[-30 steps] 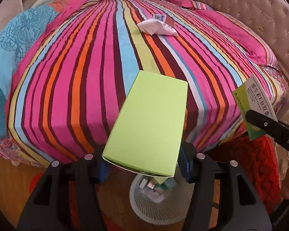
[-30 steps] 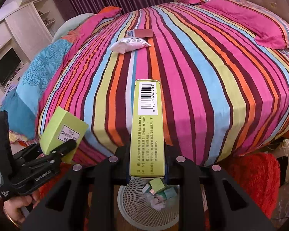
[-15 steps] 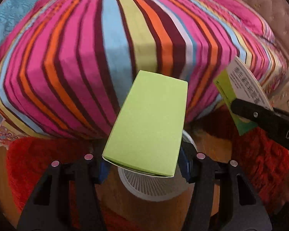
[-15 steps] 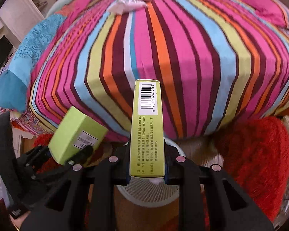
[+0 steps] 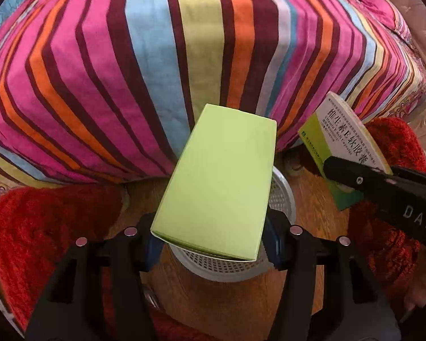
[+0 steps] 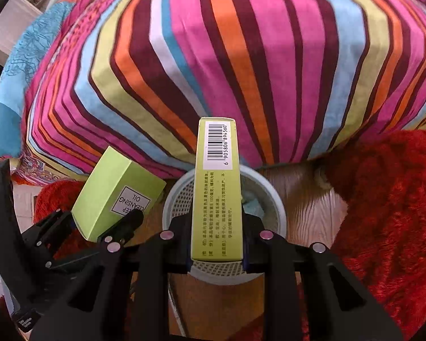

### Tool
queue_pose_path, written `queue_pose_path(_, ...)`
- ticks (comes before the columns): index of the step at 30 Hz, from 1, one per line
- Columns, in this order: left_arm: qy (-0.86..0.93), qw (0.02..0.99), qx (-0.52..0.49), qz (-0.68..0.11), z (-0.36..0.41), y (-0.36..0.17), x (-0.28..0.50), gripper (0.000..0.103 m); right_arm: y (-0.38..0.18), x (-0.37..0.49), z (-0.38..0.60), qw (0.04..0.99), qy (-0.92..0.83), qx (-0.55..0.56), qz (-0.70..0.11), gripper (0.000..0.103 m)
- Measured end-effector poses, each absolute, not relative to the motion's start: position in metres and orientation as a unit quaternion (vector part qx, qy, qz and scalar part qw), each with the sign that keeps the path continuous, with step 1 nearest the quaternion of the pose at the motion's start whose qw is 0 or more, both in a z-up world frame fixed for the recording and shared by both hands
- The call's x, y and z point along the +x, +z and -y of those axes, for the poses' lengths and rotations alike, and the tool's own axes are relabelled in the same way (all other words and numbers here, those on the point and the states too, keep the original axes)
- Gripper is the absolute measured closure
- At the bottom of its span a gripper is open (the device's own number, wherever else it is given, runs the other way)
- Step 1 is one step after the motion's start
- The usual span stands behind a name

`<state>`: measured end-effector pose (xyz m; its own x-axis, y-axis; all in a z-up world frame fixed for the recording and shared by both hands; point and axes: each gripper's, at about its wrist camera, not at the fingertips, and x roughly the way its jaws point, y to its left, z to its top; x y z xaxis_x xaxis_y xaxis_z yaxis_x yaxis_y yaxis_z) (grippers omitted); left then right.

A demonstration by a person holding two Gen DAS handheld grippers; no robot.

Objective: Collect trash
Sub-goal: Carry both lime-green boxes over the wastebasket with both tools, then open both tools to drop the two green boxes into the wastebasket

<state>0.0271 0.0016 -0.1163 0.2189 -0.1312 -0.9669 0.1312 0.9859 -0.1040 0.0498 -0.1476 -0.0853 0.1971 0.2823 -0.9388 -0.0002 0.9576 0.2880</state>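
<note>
my left claw (image 5: 213, 244) is clamped on the wide lime-green cleansing oil box (image 5: 218, 182), and my right claw (image 6: 216, 255) pinches the narrow barcode carton (image 6: 217, 190). both hang just above the white mesh wastebasket (image 6: 278, 207) on the wood floor, at the foot of the striped bed (image 6: 241, 56), red rug (image 6: 383, 199) beside. i judge this the drop step: next i center each over the rim and let go.
</note>
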Motion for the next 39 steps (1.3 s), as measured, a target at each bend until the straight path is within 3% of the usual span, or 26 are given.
queue_pose_path(39, -0.076, 0.631, 0.004, -0.772, 0.013, -0.215, 0.037, 0.047, -0.198, 0.064, 0.147, 0.617, 0.057, 0.169, -0.767, 0.081)
